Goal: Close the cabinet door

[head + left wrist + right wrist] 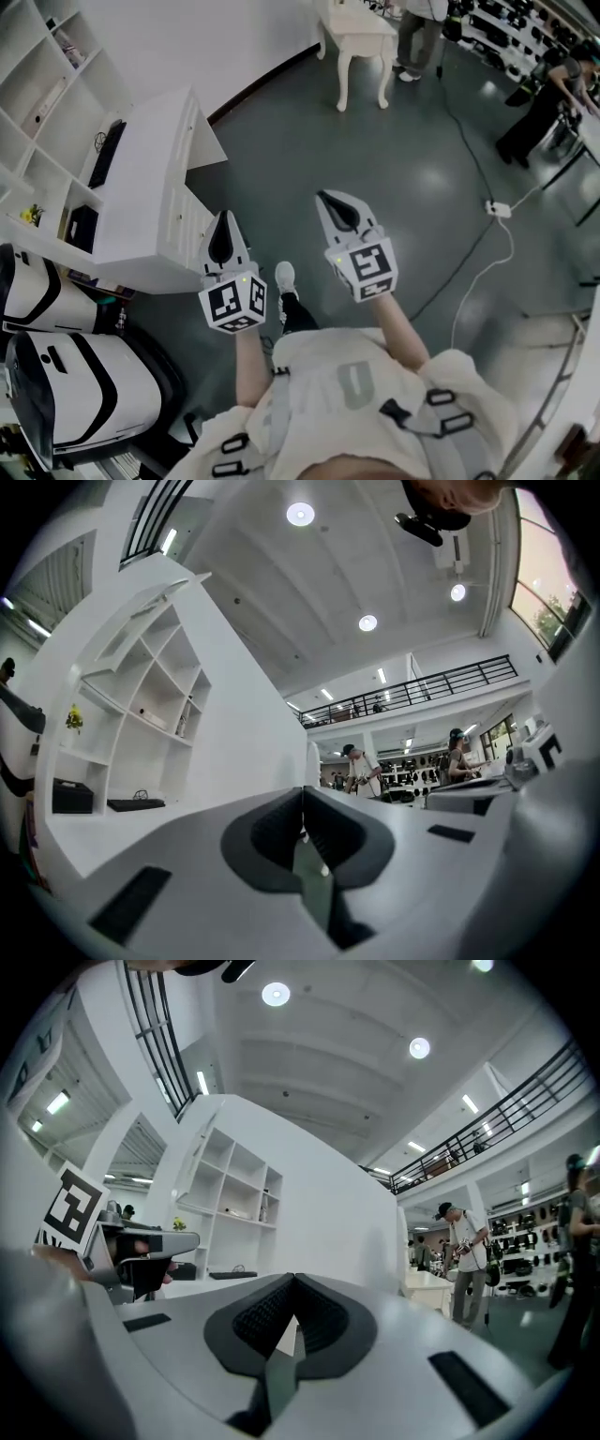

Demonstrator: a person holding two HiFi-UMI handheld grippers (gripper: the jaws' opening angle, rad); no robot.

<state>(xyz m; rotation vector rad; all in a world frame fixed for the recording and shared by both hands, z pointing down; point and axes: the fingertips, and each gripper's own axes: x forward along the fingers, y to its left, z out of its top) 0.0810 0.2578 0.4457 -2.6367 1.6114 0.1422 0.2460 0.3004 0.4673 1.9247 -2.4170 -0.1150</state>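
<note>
A low white cabinet (150,187) stands at the left in the head view, its panelled front (183,225) facing the floor space. At its far end a white panel (204,141) juts out at an angle; it looks like the door standing open. My left gripper (223,223) hangs just off the cabinet's front, jaws shut and empty. My right gripper (330,199) is further right over the grey floor, also shut and empty. The left gripper view has the shut left gripper (302,794) before the white cabinet side (244,742). In the right gripper view the shut right gripper (293,1283) faces the same white unit (319,1213).
White open shelves (42,112) rise behind the cabinet, holding a keyboard (105,155). White-and-black chairs (75,384) stand at lower left. A white table (361,42) stands far ahead, with people beyond it. A cable and power strip (497,208) lie on the floor at right.
</note>
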